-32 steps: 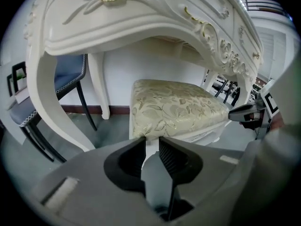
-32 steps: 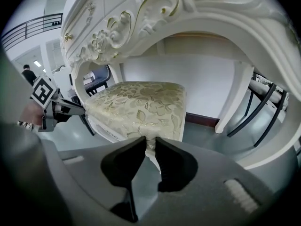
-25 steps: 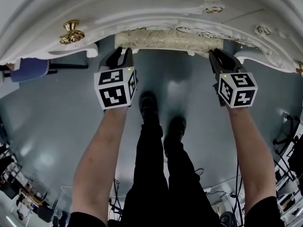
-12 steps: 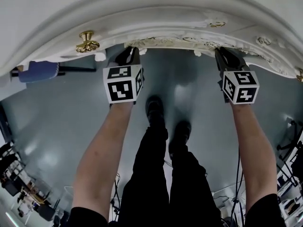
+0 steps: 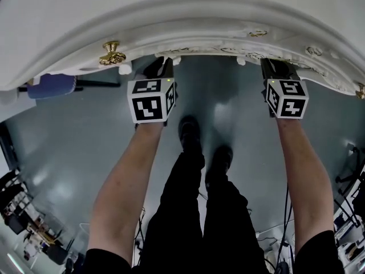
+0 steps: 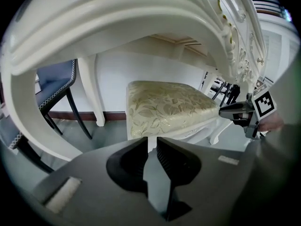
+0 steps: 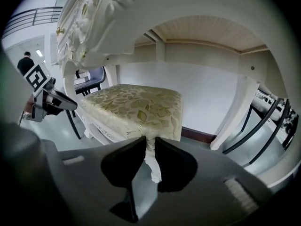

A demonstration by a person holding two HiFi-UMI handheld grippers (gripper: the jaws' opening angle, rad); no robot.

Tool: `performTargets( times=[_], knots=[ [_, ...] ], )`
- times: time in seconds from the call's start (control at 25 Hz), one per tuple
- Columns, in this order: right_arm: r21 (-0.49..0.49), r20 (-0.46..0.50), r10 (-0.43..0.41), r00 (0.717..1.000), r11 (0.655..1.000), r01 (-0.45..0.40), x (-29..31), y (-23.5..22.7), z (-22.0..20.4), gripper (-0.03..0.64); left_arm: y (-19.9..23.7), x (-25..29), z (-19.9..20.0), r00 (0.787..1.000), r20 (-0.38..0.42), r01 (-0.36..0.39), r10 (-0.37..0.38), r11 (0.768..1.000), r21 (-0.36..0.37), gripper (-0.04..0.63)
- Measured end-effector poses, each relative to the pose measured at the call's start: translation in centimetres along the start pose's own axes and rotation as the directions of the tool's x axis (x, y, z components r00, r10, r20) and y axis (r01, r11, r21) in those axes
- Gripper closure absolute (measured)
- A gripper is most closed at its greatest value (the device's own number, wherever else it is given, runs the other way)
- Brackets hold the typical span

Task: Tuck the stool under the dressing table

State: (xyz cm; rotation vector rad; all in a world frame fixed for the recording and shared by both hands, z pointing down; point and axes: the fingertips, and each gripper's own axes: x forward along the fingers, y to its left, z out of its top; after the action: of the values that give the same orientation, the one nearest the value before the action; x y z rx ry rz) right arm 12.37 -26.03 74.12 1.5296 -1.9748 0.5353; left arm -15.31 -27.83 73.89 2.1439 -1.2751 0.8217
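Note:
The white carved dressing table (image 5: 182, 16) fills the top of the head view and hides the stool beneath it. In the left gripper view the stool (image 6: 169, 107), with its gold floral cushion and white frame, stands under the table's arch. My left gripper (image 6: 149, 142) is shut on the stool's near corner post, and its jaws have just tightened on it. My right gripper (image 7: 149, 146) is shut on the stool's (image 7: 136, 109) other near white leg. In the head view both grippers, left (image 5: 161, 67) and right (image 5: 276, 68), reach under the table's front edge.
A gold drawer knob (image 5: 112, 52) sticks out left of my left gripper. A blue chair (image 5: 51, 85) stands left of the table. White table legs (image 6: 91, 93) (image 7: 235, 112) flank the stool, with a wall behind. My own feet (image 5: 191, 136) are on the grey floor.
The cushion's front edge, visible below the table a second ago, has slid out of sight under it. Both grippers moved forward with it to the table's edge.

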Motion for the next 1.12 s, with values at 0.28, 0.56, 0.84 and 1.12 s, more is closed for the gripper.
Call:
performTargets(
  times=[0.28, 0.56, 0.84, 1.12],
  knots=[
    [0.04, -0.024, -0.021, 0.999, 0.999, 0.022, -0.6, 0.0, 0.0, 0.549, 0.3, 0.9, -0.1, 1.0, -0.019, 0.008, -0.009, 0.999, -0.035, 0.499],
    [0.061, -0.024, -0.02, 0.999, 0.998, 0.022, 1.3, 0.1, 0.1, 0.549, 1.5, 2.2, -0.1, 1.0, -0.009, -0.007, 0.007, 1.0, -0.025, 0.514],
    [0.135, -0.075, 0.019, 0.997, 0.991, -0.008, -3.0, 2.7, -1.2, 0.592, -0.4, -3.3, 0.6, 1.0, 0.021, -0.003, 0.004, 0.999, -0.048, 0.513],
    [0.157, -0.049, 0.1, 0.994, 0.983, -0.091, -10.0, 6.0, 1.5, 0.613, -4.3, -10.9, 4.8, 0.995, 0.097, 0.028, -0.026, 0.999, -0.023, 0.518]
  ],
)
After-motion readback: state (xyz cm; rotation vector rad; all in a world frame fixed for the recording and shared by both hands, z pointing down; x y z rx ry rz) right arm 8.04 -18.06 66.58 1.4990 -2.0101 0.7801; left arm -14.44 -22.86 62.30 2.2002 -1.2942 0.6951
